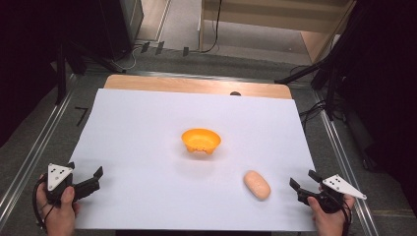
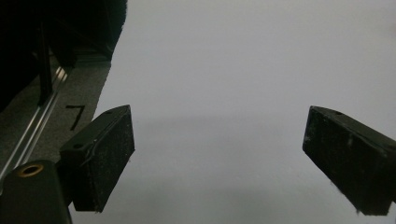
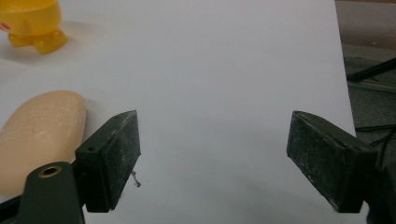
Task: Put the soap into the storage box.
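The bread roll point(image 1: 256, 185) lies near the table's point(image 1: 147, 128) front right corner, angled, just left of the right gripper point(image 1: 301, 183); both grippers gape wide, left gripper point(image 1: 93, 177) well apart

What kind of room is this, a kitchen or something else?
Probably a lab recording setup, not a kitchen: a white-covered table, hand-held left gripper and right gripper, and dark stands with cables around it.

Left gripper point(image 1: 84, 178) low at near left, right gripper point(image 1: 301, 182) near right (both jaws spread wide)
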A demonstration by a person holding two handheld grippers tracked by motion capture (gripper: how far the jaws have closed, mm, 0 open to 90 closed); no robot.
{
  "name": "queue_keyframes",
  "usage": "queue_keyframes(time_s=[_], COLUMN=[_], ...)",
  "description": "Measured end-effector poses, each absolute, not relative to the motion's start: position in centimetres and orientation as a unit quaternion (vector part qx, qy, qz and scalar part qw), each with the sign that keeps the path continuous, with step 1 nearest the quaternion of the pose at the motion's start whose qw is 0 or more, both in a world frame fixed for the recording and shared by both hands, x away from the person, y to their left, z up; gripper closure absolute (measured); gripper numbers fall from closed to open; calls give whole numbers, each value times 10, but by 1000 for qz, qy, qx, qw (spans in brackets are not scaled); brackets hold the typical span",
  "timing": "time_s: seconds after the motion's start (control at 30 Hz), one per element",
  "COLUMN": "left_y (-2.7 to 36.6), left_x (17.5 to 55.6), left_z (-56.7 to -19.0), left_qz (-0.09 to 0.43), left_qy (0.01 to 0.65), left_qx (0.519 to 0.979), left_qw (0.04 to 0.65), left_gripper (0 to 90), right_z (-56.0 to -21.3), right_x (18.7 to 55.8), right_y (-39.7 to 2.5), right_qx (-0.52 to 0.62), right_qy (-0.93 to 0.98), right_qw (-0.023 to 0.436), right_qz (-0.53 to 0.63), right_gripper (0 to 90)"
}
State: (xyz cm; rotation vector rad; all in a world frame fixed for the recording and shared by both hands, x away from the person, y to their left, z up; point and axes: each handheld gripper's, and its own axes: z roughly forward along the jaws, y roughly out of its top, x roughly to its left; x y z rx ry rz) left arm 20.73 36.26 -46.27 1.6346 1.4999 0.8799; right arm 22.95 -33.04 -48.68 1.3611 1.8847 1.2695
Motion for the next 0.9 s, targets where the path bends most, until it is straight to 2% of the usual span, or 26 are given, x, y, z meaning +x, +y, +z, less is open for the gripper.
queue_keyframes(time_s=[0.17,0.33,0.67,0.77,0.83,0.9], left_y=[363,362,360,360,360,360], left_x=[207,208,208,209,208,209], left_z=[-463,-463,-463,-463,-463,-463], left_qz=[342,341,343,344,344,344], left_qy=[584,585,582,581,581,581], left_qx=[638,640,644,645,645,645], left_qw=[367,363,358,358,358,357], left_gripper=[98,98,98,98,98,98], right_z=[-485,-482,-469,-468,-468,-467], right_x=[231,232,230,232,233,240], right_y=[-326,-321,-311,-313,-313,-313], right_qx=[504,502,484,473,466,438], right_qy=[700,709,749,761,767,794], right_qw=[237,224,247,237,235,210], right_qz=[448,441,380,375,373,365], right_gripper=[137,163,347,428,433,420])
